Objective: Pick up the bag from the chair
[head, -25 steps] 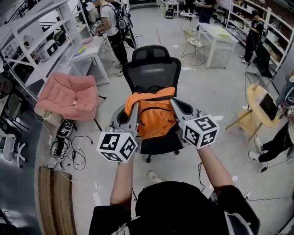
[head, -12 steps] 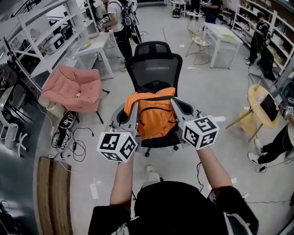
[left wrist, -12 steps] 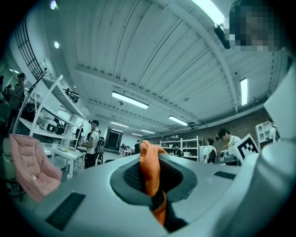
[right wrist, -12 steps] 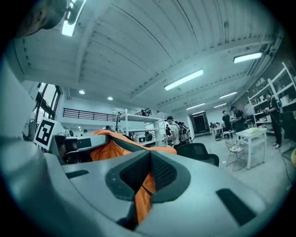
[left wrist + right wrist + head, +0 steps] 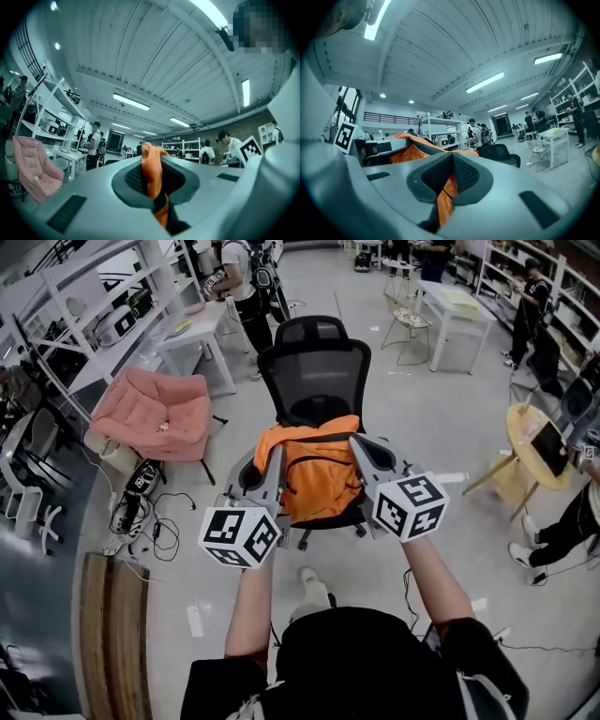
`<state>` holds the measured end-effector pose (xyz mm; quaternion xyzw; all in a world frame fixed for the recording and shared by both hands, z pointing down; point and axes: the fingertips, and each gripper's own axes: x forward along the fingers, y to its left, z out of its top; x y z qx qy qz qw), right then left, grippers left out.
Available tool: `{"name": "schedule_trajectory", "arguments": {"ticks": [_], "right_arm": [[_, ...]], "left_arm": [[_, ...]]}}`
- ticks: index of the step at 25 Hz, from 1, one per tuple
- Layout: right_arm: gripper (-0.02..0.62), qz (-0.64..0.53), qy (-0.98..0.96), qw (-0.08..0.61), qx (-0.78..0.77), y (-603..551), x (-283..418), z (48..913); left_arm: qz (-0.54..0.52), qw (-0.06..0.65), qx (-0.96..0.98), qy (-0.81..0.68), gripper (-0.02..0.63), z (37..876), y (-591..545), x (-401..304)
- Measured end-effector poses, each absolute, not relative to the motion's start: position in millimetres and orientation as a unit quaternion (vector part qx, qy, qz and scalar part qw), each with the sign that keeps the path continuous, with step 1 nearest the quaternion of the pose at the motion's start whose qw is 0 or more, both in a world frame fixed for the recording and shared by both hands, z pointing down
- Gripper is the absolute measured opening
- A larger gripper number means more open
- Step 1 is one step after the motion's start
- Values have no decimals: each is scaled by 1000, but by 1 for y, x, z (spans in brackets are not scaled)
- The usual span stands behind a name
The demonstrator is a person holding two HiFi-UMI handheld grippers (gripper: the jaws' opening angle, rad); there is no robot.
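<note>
The left gripper point(image 5: 266, 463) and right gripper point(image 5: 366, 456) clamp only thin folds of the orange fabric bag point(image 5: 319, 479), which could slip onto the black mesh chair point(image 5: 314, 371).

The backpack point(image 5: 319, 474) is coloured bright orange, with black straps and trim. The office chair point(image 5: 314, 371) is covered in black mesh. The left gripper point(image 5: 272, 457) and the right gripper point(image 5: 359, 444) are finished in pale grey and patterned with black-and-white square markers. A padded chair point(image 5: 155, 418) is coloured pink and a round table point(image 5: 521, 432) yellow, and the floor point(image 5: 422, 418) is seen as light grey.
</note>
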<state>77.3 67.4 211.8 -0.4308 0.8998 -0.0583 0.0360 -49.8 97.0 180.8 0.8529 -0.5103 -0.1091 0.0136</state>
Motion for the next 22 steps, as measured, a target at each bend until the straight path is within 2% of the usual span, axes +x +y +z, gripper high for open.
{"name": "schedule_trajectory", "arguments": {"ticks": [22], "right_arm": [[0, -45, 899, 28, -435, 128, 110, 222]], "left_arm": [[-107, 20, 852, -512, 25, 195, 159, -20]]}}
